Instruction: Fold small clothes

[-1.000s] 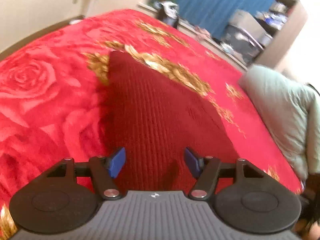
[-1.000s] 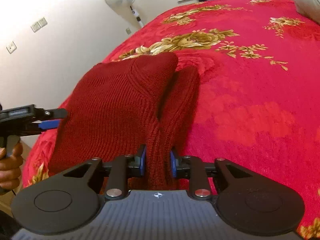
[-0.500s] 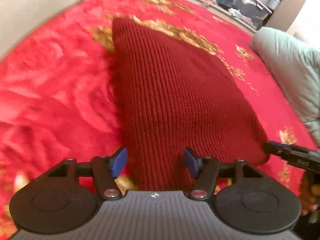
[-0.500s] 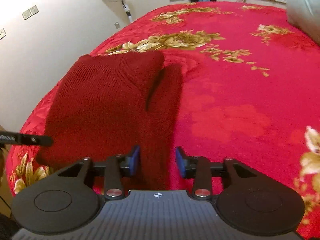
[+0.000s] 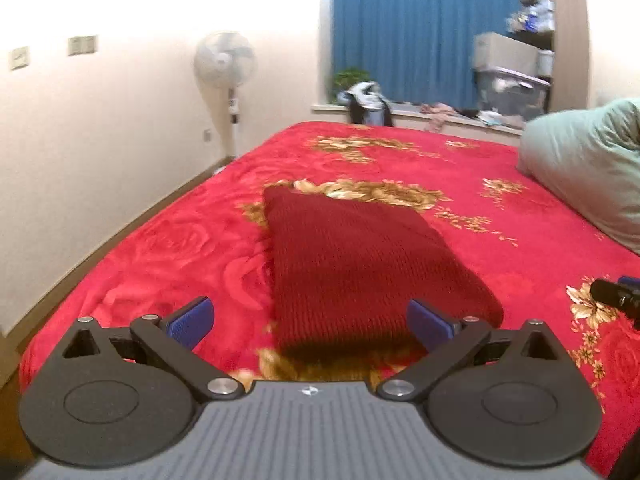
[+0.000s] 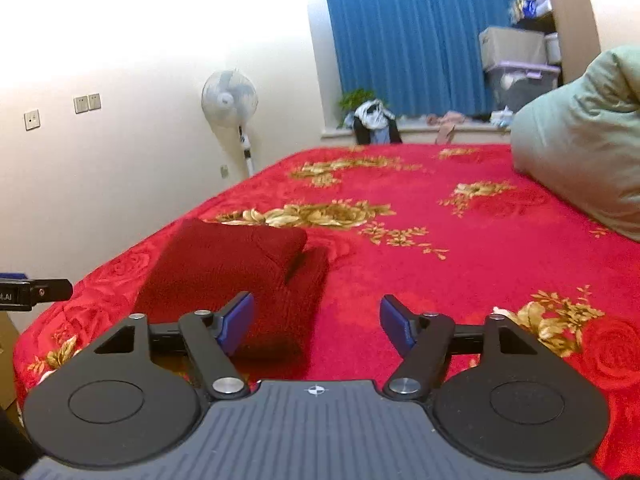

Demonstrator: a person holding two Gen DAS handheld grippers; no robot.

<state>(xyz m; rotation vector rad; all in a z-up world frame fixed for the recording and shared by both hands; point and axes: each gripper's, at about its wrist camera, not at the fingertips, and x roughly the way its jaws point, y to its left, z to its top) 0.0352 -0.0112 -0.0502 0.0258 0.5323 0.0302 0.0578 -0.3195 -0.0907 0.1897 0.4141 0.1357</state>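
A dark red knitted garment (image 5: 360, 264) lies folded flat on the red floral bedspread (image 5: 500, 240), near the bed's front edge. It also shows in the right wrist view (image 6: 240, 272), left of centre. My left gripper (image 5: 308, 320) is open and empty, held back from the garment's near edge. My right gripper (image 6: 316, 322) is open and empty, just to the right of the garment's near corner. The tip of the right gripper (image 5: 616, 296) shows at the far right of the left wrist view, and the left gripper's tip (image 6: 36, 292) at the far left of the right wrist view.
A pale green pillow (image 5: 584, 176) lies on the bed's right side. A standing fan (image 5: 226, 68) is by the left wall. Clothes and storage boxes (image 6: 516, 68) sit along the window ledge under blue curtains. The bed's left edge drops to the floor.
My right gripper let go of the garment's sleeve fold and opened wide. Both grippers pulled back and tilted up, so the room now shows. The garment stays folded on the bed.
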